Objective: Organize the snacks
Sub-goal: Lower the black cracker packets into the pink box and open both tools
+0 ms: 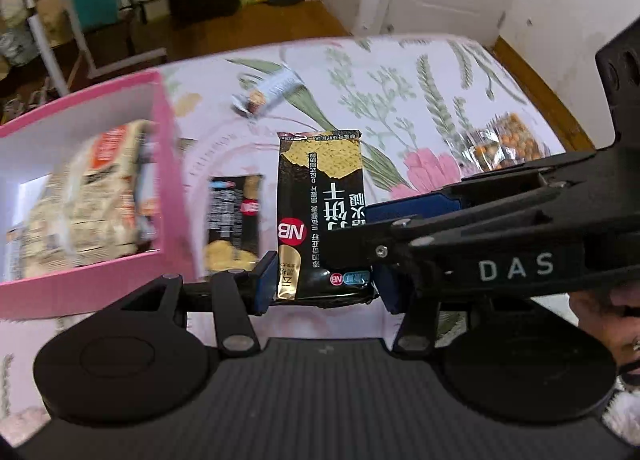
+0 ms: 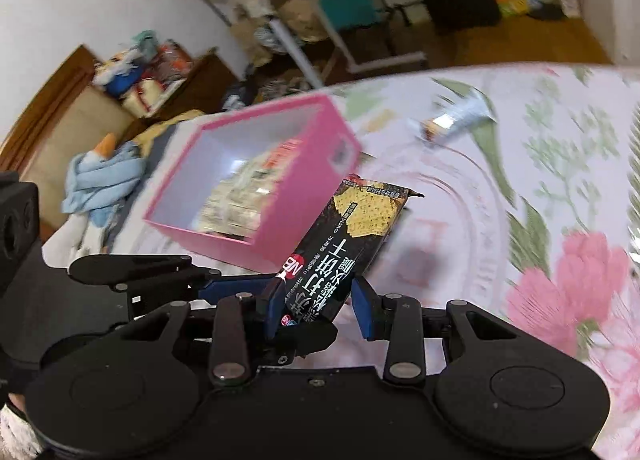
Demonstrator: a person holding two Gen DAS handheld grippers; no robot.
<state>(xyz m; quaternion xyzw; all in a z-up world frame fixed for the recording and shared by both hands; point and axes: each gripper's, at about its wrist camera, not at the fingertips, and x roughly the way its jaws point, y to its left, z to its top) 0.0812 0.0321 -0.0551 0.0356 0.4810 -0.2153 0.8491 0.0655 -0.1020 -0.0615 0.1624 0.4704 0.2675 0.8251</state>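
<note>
A black-and-gold cracker packet point(image 1: 320, 187) point(image 2: 360, 227) hangs above the floral cloth point(image 1: 400, 79). My left gripper point(image 1: 326, 288) is shut on its lower end, one blue pad on each long edge. My right gripper point(image 2: 316, 304) reaches in from the right, and its pads lie against the same packet, which is tilted between them. In the left wrist view its fingers point(image 1: 400, 236) cross in front of the packet. A pink box point(image 1: 80, 284) point(image 2: 300, 195) stands to the left with a white-and-orange snack bag point(image 1: 100, 187) inside.
A second black packet point(image 1: 232, 219) lies beside the box. A small silver-blue wrapper point(image 1: 272, 89) point(image 2: 460, 119) lies farther back and a bag of orange nuts point(image 1: 504, 139) at the right. A blue cloth point(image 2: 104, 179) and cluttered shelves lie beyond the box. A person's hand point(image 1: 608, 320) shows at the right.
</note>
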